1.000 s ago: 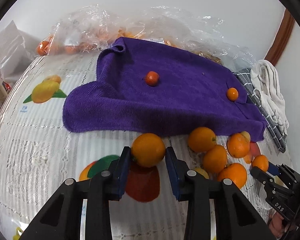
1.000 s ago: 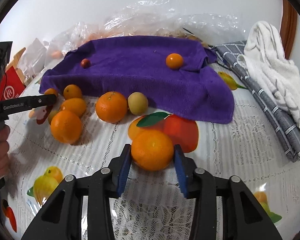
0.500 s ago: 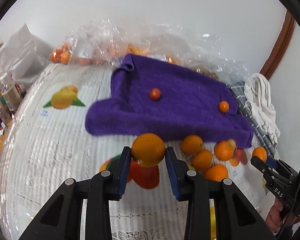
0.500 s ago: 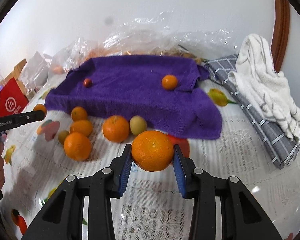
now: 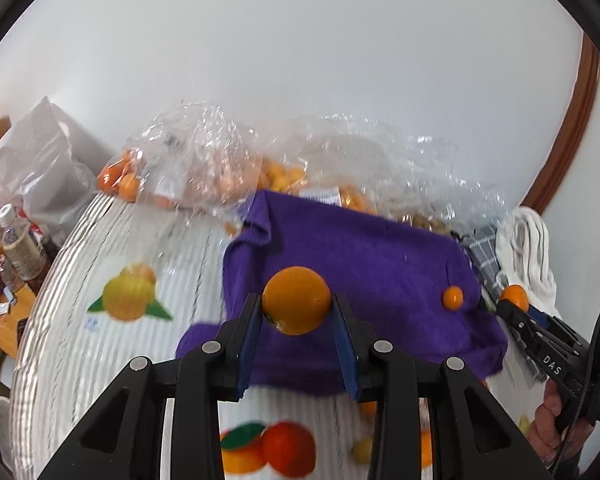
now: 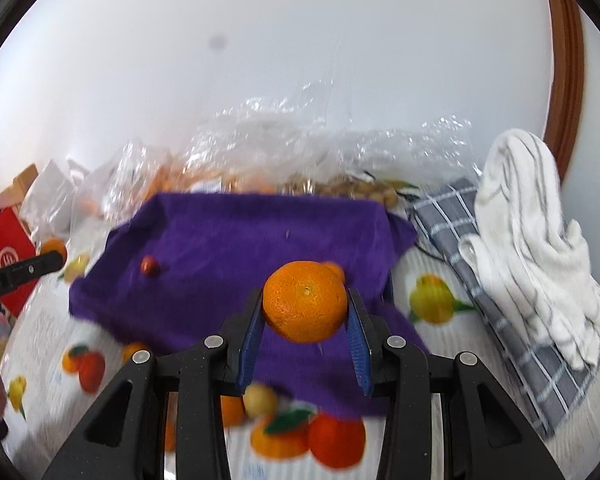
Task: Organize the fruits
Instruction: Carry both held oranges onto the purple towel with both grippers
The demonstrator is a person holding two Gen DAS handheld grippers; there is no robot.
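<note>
Both oranges are up off the worktop (image 5: pixel 60 300) now, where a second ago they sat on it. Left gripper (image 5: pixel 296 312) has its jaws clamped on a smooth orange (image 5: pixel 296 300), hanging over the purple towel (image 5: pixel 380 264). Right gripper (image 6: pixel 305 312) has its jaws clamped on a dimpled orange (image 6: pixel 305 307), also above the towel. One small orange fruit (image 5: pixel 452 298) lies on the cloth.

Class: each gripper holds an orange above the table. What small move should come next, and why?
Probably carry both forward over the purple towel and lower them. The left gripper grips a smooth orange, the right gripper a dimpled orange; two small fruits already lie on that towel.
</note>
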